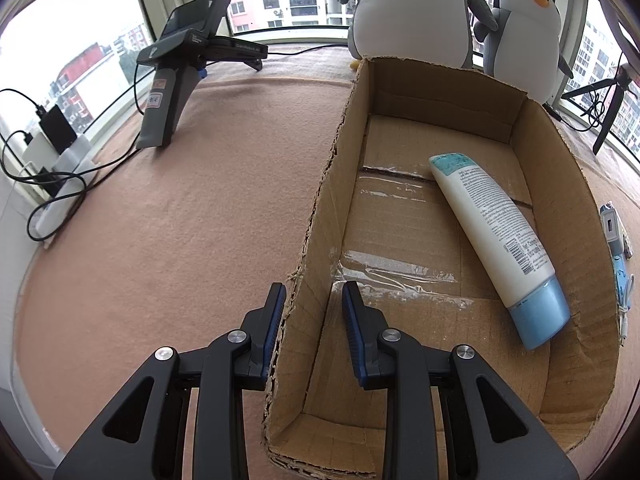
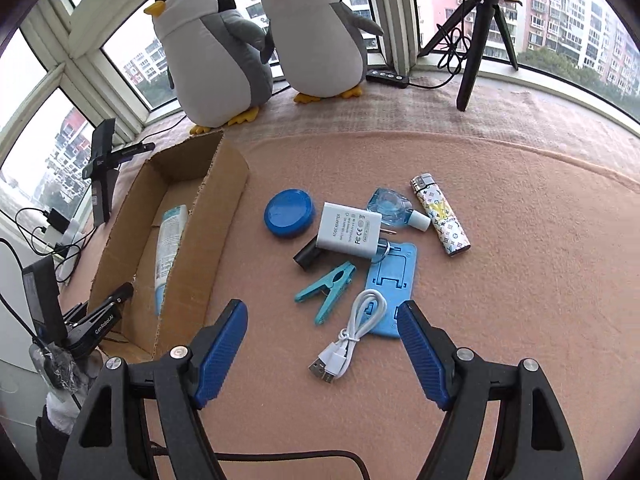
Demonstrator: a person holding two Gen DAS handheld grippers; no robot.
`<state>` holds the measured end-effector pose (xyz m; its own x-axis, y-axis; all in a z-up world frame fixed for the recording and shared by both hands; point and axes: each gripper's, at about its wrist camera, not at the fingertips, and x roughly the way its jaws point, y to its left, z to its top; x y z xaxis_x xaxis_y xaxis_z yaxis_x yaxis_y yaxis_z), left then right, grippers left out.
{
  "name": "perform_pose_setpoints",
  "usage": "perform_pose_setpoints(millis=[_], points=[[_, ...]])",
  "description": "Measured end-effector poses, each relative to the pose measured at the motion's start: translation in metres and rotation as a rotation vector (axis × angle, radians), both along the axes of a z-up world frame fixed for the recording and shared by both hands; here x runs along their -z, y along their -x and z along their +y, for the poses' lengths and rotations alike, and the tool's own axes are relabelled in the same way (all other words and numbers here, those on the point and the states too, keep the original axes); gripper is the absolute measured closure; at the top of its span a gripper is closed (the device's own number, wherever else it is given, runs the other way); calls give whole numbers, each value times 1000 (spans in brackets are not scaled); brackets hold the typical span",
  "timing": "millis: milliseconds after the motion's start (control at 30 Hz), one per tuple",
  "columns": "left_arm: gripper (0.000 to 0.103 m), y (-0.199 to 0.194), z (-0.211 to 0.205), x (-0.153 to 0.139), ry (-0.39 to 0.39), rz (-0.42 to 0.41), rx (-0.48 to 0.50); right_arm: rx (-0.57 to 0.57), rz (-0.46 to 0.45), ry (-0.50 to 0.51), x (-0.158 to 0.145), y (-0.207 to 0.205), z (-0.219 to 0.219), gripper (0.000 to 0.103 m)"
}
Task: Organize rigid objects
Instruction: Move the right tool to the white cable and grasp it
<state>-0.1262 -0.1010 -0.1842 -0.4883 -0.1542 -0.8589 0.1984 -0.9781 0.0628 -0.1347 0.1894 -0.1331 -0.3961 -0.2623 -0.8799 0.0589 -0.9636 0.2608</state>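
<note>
Right wrist: plush penguins point(image 2: 216, 52) stand behind cardboard box point(image 2: 224, 200).

Two plush penguins point(image 2: 256, 52), a tripod point(image 2: 480, 36) on the windowsill.

Rough corrugated cardboard box point(image 1: 440, 240); matt fuzzy blanket point(image 2: 500, 280); glossy plastic tube point(image 1: 492, 220).

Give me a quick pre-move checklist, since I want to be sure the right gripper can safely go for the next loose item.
1. Left gripper clamped on the cardboard box wall, steadying it: ok.
2. Right gripper open and empty: ok.
3. White USB cable lying between and ahead of the right fingers, unobstructed: ok.
4. Room left in the box beside the lotion tube: ok.
5. White charger free to lift: not ok, it overlaps the blue stand.
6. Cable's plug end untangled: ok.
</note>
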Motion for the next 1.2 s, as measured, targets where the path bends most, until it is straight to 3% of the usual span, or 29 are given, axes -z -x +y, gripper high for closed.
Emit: perform_pose_setpoints(millis=[400,533,733,800,1067,1200], points=[[76,0,1,0,-5,4,0,30,-128,35,37,8,7,53],[76,0,0,0,-6,5,0,33,-152,35,46,11,6,55],[76,0,0,0,-8,5,1,23,-151,-1,46,13,0,57],[76,0,0,1,-10,6,1,19,-168,2,48,13,0,69],[76,-2,-1,1,-9,9,5,-2,-164,-40,54,14,-8,77],[76,-2,-1,1,-9,9,5,-21,-152,-53,53,13,-11,89]])
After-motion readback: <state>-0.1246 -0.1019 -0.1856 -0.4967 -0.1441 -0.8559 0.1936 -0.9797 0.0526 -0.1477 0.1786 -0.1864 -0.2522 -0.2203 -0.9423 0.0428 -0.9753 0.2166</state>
